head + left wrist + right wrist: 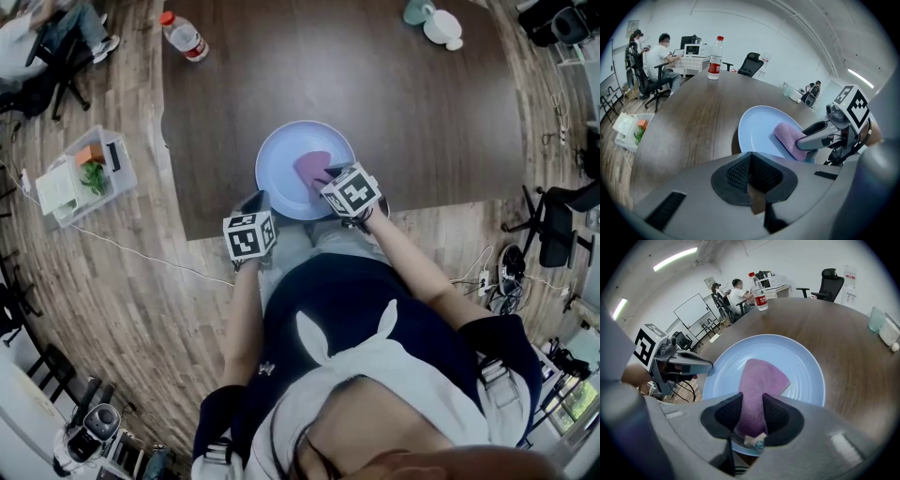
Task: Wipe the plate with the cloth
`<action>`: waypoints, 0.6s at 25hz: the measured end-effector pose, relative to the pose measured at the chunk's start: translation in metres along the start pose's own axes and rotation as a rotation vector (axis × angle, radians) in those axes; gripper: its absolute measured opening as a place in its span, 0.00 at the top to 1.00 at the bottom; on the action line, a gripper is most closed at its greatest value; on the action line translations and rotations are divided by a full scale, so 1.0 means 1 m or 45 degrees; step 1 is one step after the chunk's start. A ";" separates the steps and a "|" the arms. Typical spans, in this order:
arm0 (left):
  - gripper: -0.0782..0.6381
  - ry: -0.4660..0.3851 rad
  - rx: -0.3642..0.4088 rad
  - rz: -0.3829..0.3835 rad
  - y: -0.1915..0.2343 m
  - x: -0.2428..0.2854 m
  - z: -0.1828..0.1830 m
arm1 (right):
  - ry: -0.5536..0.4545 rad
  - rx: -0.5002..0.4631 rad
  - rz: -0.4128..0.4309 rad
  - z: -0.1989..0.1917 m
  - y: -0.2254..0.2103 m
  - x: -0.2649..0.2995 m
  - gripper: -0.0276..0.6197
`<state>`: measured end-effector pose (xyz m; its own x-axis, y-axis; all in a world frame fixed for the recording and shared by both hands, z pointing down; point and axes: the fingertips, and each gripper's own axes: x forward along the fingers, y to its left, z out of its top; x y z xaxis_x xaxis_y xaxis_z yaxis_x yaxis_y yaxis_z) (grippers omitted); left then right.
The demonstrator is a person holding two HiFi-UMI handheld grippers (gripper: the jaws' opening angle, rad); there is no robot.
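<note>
1. Right tongs [750, 401] are pinched tight on the near end of the purple cloth [764, 373]. Left tongs [750, 157] are closed with nothing in them.
2. The big dark brown worktop [403, 103] holds everything. The plate sits at its near edge, right in front of the person.
3. The plate [792, 350] is round, flat and pale blue. The left tongs wait just beside its near left rim. I cannot tell if they touch it.
4. The cloth lies on the plate. Its long way runs straight out from the right tongs toward the middle of the plate, and its far end rests flat there.
5. A little white tag [757, 441] sticks out of the cloth just under the right tongs.
6. The right hand is the nearer one, and it has the cloth. Bare plate shows past the cloth and on both sides of it. So I think the next rub has to push the cloth away and round. The plate might slide, because nothing grips it.
</note>
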<state>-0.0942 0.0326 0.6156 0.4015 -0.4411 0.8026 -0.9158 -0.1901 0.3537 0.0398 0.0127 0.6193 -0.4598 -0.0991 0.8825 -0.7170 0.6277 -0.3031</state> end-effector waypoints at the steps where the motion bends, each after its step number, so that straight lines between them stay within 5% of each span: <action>1: 0.88 0.000 -0.001 0.000 0.000 0.000 0.000 | -0.003 0.005 0.006 0.001 0.001 0.001 0.77; 15: 0.88 -0.003 0.003 -0.011 0.000 0.001 -0.001 | -0.036 0.015 0.066 0.014 0.023 0.015 0.77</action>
<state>-0.0944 0.0329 0.6166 0.4095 -0.4412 0.7985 -0.9123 -0.1959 0.3596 0.0092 0.0147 0.6210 -0.5110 -0.0889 0.8550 -0.6979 0.6236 -0.3522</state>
